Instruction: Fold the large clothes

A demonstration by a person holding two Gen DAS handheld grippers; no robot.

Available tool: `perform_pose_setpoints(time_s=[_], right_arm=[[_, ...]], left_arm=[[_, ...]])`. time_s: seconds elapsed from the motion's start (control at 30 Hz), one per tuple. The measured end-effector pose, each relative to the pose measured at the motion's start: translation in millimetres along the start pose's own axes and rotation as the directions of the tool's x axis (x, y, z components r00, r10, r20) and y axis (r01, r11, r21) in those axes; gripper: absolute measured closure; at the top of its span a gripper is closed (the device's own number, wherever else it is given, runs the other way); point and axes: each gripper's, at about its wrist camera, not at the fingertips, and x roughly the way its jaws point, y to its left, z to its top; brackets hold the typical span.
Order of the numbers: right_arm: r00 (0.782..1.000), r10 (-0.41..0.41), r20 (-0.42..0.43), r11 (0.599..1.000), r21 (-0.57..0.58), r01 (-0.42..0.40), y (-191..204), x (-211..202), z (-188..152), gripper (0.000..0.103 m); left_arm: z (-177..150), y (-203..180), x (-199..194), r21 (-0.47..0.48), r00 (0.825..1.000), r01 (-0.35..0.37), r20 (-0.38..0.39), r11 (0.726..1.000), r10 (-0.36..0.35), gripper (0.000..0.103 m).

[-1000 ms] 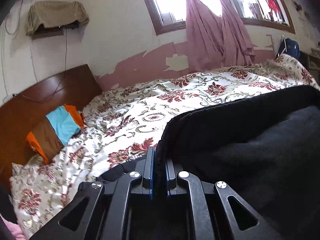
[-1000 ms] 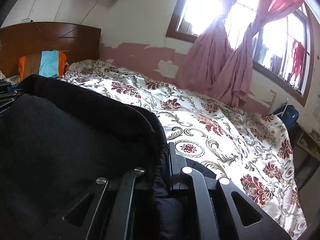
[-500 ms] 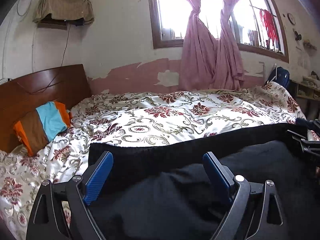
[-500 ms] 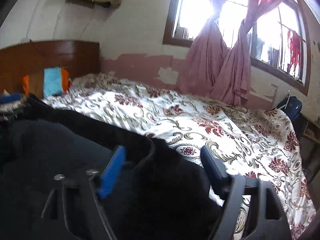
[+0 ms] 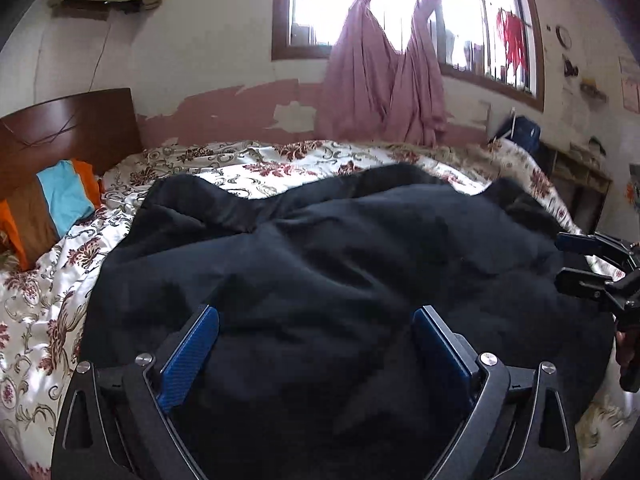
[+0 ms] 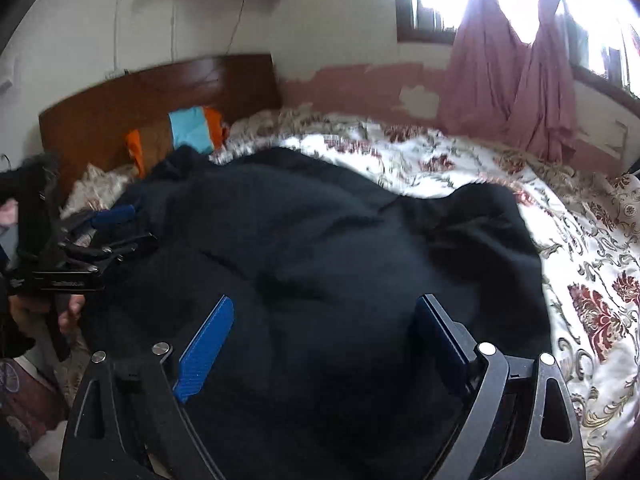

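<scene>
Now the left tool (image 5: pixel 316 320) has its blue pads (image 5: pixel 192 356) wide apart, and its jaws have just been opening. The black garment (image 5: pixel 320 240) lies under and between the pads, but they do not press on it. The right tool (image 6: pixel 324 312) is the same: pads (image 6: pixel 206 354) wide apart, jaws just opened, the garment (image 6: pixel 320 240) below them and not gripped.

The garment is spread on the bed (image 5: pixel 280 168), in loose, thick folds, on a cover with red flowers. It fills most of both views. In the left view the right tool (image 5: pixel 592 264) shows at the far right edge, just beside the garment's edge. In the right view the left tool (image 6: pixel 100 240) shows at the left edge, with a hand (image 6: pixel 68 308) under it.

Beyond the garment, near the wooden headboard (image 5: pixel 80 128), lies a pillow (image 5: pixel 52 204) in orange, brown and blue, apart from the garment in the left view. Behind the bed is a wall with peeled pink paint (image 5: pixel 240 108), a window (image 5: pixel 320 0) and knotted pink curtains (image 5: pixel 384 80). At the bed's far right corner stands a dark blue bag (image 5: pixel 520 132). Nothing stands between the tools and the garment.
</scene>
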Motion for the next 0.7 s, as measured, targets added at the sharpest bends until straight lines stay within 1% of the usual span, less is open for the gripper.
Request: perform_pose_setpoints(time_s=[0.07, 0.2, 0.37, 0.43, 0.5, 0.53, 0.63, 0.7], right_arm=[[1.0, -0.008, -0.001, 1.0, -0.008, 0.008, 0, 15, 5, 0.014], [0.999, -0.04, -0.008, 0.999, 0.006, 0.04, -6, 40, 30, 0.014], [0.995, -0.084, -0.05, 0.995, 0.051, 0.086, -22, 74, 48, 0.014], [0.992, -0.113, -0.064, 0.993, 0.03, 0.115, -27, 87, 50, 0.014], [0.988, -0.134, -0.072, 0.991, 0.005, 0.135, -28, 95, 52, 0.014], [0.987, -0.145, -0.076, 0.989, -0.013, 0.145, -29, 100, 54, 0.014], [0.98, -0.186, -0.074, 0.982, -0.059, 0.182, -25, 106, 59, 0.014], [0.976, -0.206, -0.077, 0.976, -0.085, 0.199, -23, 113, 65, 0.014]], left_arm=[[2, -1, 5, 0.005, 1.0, -0.009, 0.009, 1.0, 0.009, 0.004], [18, -2, 23, 0.015, 0.999, -0.054, 0.011, 0.998, 0.053, 0.004], [35, 4, 49, -0.019, 0.996, -0.088, -0.016, 0.996, 0.087, 0.004], [40, 7, 59, -0.042, 0.995, -0.095, -0.032, 0.995, 0.093, 0.004], [45, 12, 69, -0.071, 0.995, -0.087, -0.055, 0.994, 0.083, 0.0], [48, 16, 76, -0.087, 0.994, -0.088, -0.067, 0.992, 0.082, 0.0], [53, 24, 91, -0.114, 0.991, -0.105, -0.097, 0.988, 0.095, 0.0], [55, 26, 103, -0.119, 0.985, -0.127, -0.128, 0.985, 0.112, 0.0]])
